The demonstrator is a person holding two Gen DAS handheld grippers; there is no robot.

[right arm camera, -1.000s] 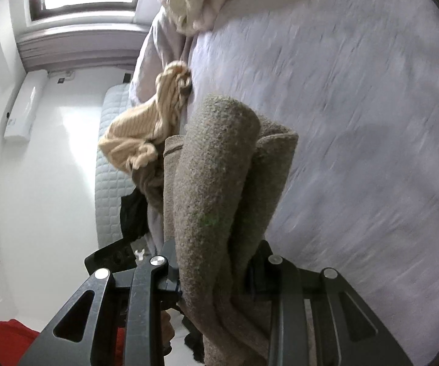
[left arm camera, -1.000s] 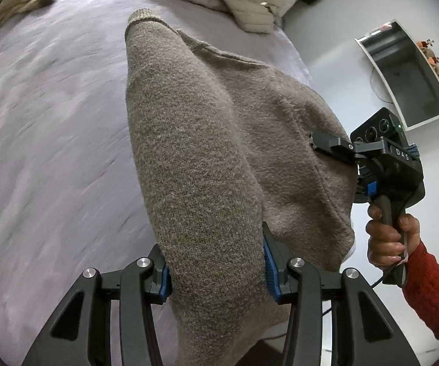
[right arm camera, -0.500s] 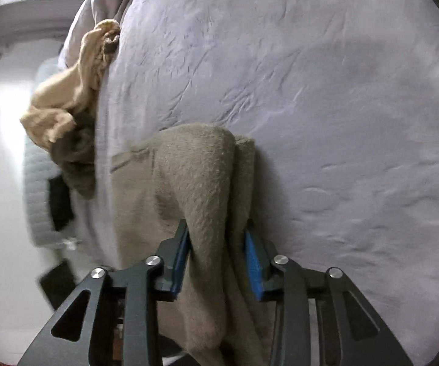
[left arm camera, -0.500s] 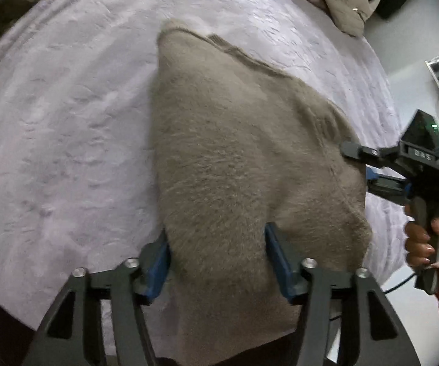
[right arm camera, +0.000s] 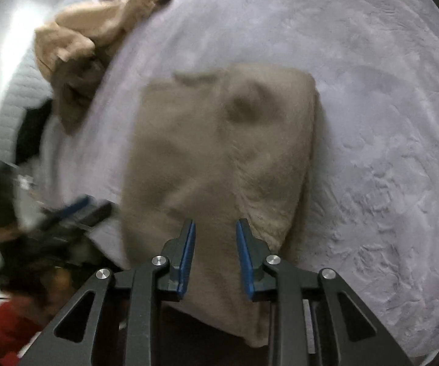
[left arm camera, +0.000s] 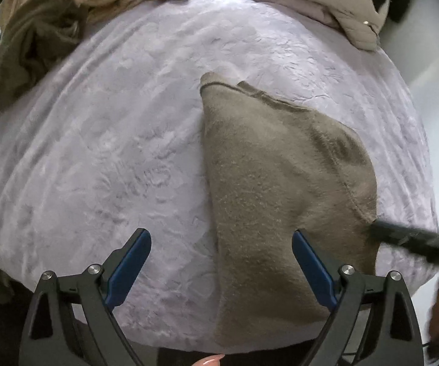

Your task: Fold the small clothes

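1. Bed (left arm camera: 103, 140), lavender textured cover, carried everything. A loose heap of tan and olive garments (left arm camera: 36, 21) sat at its far left corner; in the right wrist view the same heap (right arm camera: 76, 36) appeared blurred at the upper left.
2. Left gripper (left arm camera: 221, 254): fingers (left arm camera: 129, 262) spread wide, nothing between the blue pads. The left finger hung over bare cover; the right finger stood over the sweater's near portion.
3. Grey-brown knit sweater (left arm camera: 274, 189) lay folded and flat on the bed, toward the near right edge, its near end draping over that edge. In the right wrist view the sweater (right arm camera: 219, 152) read as a rough rectangle.
4. Right gripper (right arm camera: 214, 251): fingers (right arm camera: 187, 253) parted with a moderate gap, over the sweater's near end; no cloth pinched. From the left wrist view the right gripper (left arm camera: 402, 238) showed as a dark blurred bar at the sweater's right edge.
5. Cream padded jacket (left arm camera: 335, 3) lay at the bed's far right corner.
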